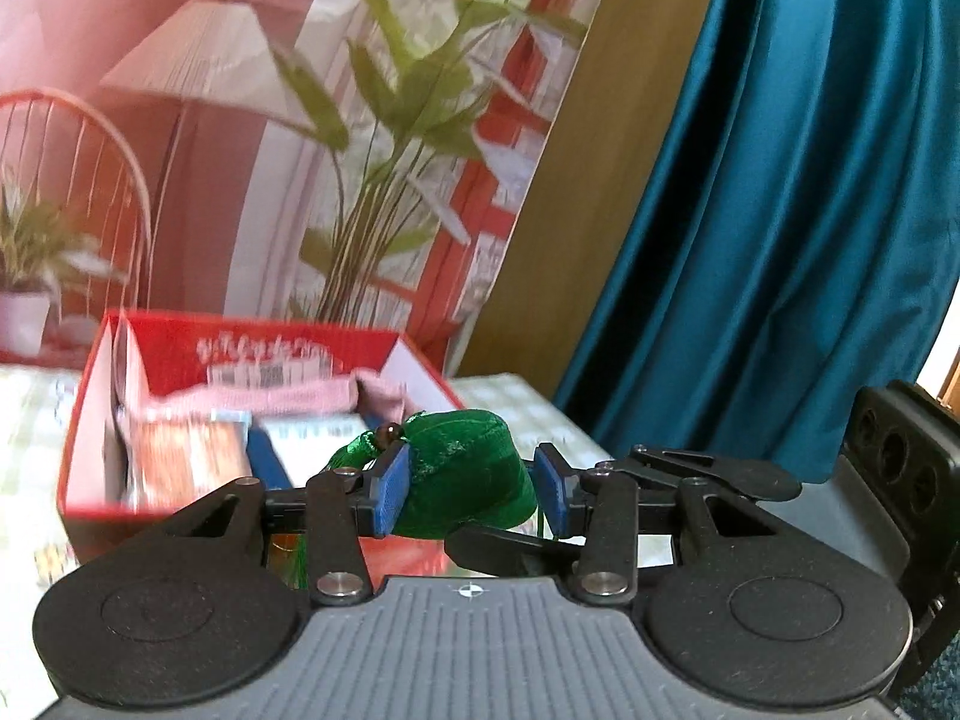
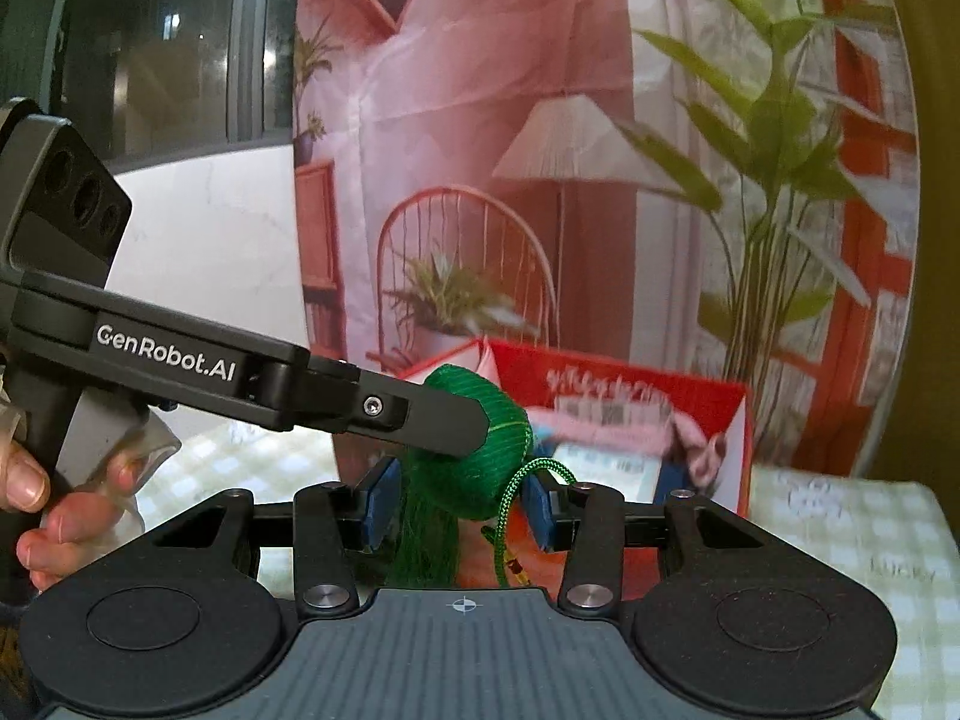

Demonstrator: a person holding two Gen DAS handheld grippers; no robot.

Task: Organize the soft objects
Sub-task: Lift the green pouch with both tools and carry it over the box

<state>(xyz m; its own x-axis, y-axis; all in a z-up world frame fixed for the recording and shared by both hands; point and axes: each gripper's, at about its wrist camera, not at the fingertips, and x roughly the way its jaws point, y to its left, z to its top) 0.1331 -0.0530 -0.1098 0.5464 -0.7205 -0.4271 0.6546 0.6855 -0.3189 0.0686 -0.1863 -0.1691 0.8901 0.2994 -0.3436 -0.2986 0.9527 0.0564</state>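
A green velvet pouch [image 1: 468, 474] with a tassel and cord sits between both grippers, in the air in front of a red open box [image 1: 180, 360]. My left gripper [image 1: 474, 495] has its blue pads on the pouch's sides and is shut on it. In the right wrist view the pouch [image 2: 480, 468] lies between my right gripper's [image 2: 459, 504] pads, which stand a little apart from it; the left gripper's black finger [image 2: 444, 420] crosses over it. Its green cord [image 2: 510, 504] hangs down.
The red box [image 2: 630, 396] holds a pink cloth [image 1: 282, 399] and printed packets. It stands on a pale checked tablecloth [image 2: 840, 534]. A printed backdrop with plants and a lamp stands behind; a teal curtain [image 1: 780, 210] hangs at the right.
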